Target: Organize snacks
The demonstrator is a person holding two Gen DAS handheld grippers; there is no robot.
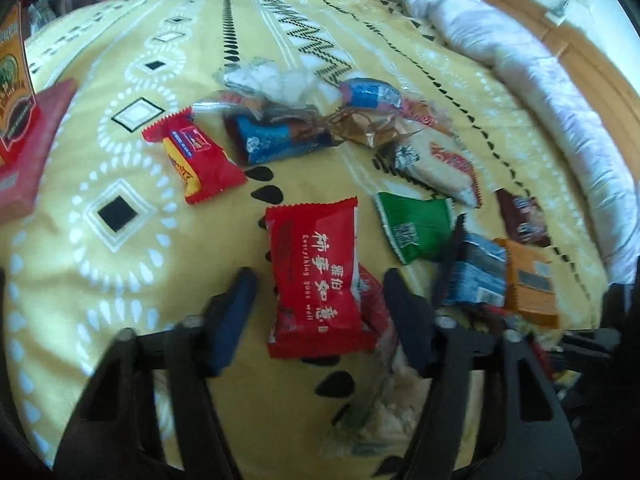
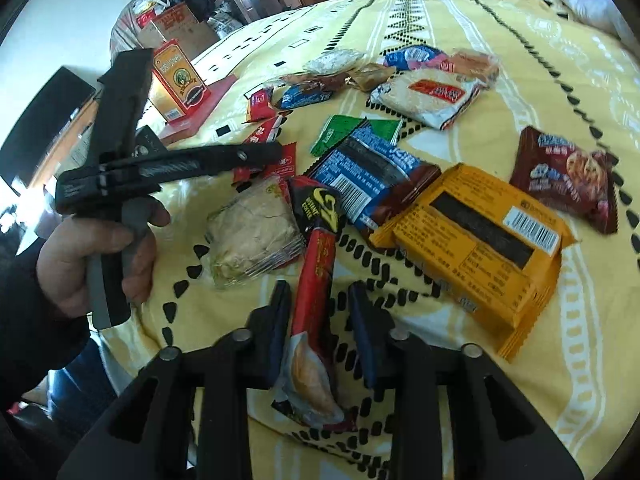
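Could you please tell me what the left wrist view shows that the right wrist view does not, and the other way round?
Only the left wrist view shows the left gripper straddling the big red packet, apparently without pressing it. Only the right wrist view shows the right gripper around the black and red stick packet and the person's hand. Both show the green packet, the orange pack and the yellow bedspread.

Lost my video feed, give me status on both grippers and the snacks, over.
Left gripper open, straddling red snack packet. Right gripper shut on long red-black stick packet. Other snacks crowd close on yellow bedspread.
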